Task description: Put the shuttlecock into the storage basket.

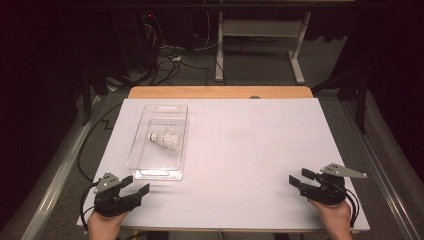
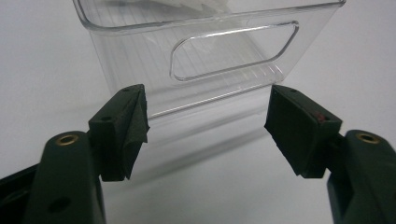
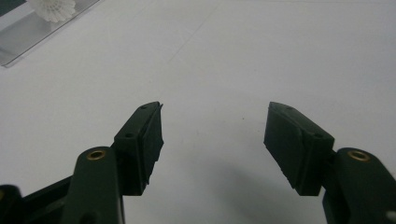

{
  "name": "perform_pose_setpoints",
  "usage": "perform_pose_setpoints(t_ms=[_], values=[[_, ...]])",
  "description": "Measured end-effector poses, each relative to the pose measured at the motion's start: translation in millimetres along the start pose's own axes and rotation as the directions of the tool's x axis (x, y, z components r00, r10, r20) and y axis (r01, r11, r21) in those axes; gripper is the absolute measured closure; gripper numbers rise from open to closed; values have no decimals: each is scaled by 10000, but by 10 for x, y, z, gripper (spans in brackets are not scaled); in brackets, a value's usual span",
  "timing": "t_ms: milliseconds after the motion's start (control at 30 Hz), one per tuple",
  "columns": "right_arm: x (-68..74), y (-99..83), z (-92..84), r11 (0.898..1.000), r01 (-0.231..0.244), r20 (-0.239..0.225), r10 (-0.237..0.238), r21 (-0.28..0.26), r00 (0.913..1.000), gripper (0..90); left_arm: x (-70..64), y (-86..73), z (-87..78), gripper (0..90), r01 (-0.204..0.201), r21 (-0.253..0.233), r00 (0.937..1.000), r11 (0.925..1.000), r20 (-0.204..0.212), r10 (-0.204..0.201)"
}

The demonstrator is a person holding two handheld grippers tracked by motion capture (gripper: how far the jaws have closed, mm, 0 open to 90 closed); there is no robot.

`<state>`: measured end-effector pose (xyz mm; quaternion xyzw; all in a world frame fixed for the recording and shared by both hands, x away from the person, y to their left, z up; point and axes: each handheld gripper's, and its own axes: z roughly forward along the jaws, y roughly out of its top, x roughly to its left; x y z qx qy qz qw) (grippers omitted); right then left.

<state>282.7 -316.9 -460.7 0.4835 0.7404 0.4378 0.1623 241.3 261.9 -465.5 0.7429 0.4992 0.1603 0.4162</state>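
Both hands at table's near edge: left gripper (image 1: 136, 189) spread wide, just short of clear bin (image 1: 145, 165); shuttlecock (image 1: 165, 139) lies inside. Left gripper view: jaws apart, empty, bin's handle end (image 2: 233, 51) close ahead. Right gripper view: right gripper (image 3: 214, 126) released, over bare table (image 3: 280, 46).

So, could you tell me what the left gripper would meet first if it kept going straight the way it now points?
Probably the near end wall of the clear bin: the left gripper, jaws open, points at its handle cutout, with bare table between.
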Motion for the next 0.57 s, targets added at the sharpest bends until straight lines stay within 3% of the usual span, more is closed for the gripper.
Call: perform_pose_setpoints(t_ms=[567], values=[[-5, 3, 5, 10000, 42, -15, -42, -28, 10000, 374, -5, 3, 9, 306, -21, 24, 10000, 10000, 35, 21]])
